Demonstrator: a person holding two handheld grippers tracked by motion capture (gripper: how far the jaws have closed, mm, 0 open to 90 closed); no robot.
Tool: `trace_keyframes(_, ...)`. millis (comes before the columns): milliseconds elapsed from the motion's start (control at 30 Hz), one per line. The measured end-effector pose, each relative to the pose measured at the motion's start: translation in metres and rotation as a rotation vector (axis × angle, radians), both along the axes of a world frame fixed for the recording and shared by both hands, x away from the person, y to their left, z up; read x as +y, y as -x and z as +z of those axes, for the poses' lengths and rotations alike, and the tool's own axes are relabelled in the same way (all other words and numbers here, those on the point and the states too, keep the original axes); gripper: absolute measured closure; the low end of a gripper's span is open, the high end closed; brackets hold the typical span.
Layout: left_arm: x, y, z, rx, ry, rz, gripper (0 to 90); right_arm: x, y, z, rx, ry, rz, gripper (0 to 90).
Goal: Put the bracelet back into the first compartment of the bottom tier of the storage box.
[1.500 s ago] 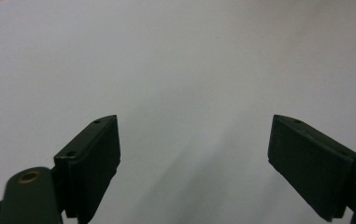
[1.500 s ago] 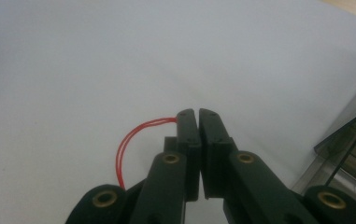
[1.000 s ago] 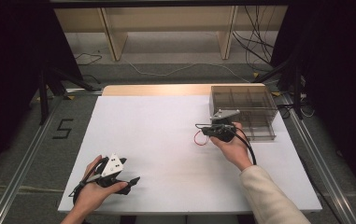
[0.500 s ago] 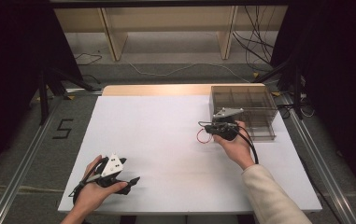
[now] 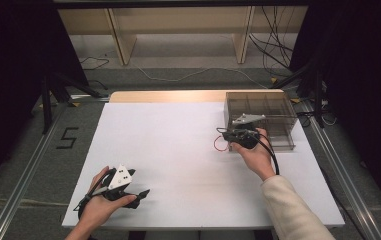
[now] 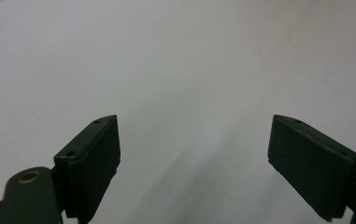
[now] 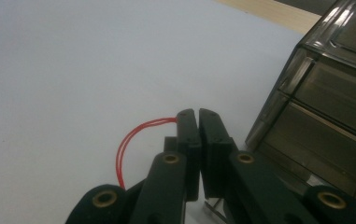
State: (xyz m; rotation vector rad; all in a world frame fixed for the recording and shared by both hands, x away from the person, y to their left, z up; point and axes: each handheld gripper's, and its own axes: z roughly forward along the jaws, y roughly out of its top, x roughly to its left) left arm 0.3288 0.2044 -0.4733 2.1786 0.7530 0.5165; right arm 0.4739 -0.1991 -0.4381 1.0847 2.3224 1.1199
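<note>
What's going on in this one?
A person works at a white table with a hand-held tool in each hand. The right tool is shut on a thin red loop, perhaps a rubber band or wire, and is held just in front of a smoky clear drawer box at the table's far right. The left tool is open with nothing between its jaws, low over the near left corner.

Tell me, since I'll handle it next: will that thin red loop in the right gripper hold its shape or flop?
Probably floppy: the red loop is thin and sags in a curve from the shut right gripper. Likely very light. It may slip, since the pads pinch just its end.
</note>
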Motion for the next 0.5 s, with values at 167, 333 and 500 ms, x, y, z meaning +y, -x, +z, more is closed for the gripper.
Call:
trace_keyframes(167, -0.0001, 0.0000, 0.0001, -0.001, 0.000, 0.000, 16.9, -0.0032, -0.0009, 0.0009, -0.004, -0.004, -0.011, 88.2)
trace_keyframes(333, 0.0000, 0.0000, 0.0002, -0.002, 0.000, 0.000, 16.9, -0.0065, -0.0016, 0.0023, -0.007, -0.008, -0.019, 88.2)
trace_keyframes(500, 0.0003, -0.0001, 0.0003, -0.001, -0.005, -0.003, 16.9, -0.0104, -0.0025, 0.0035, -0.014, -0.011, -0.031, 88.2)
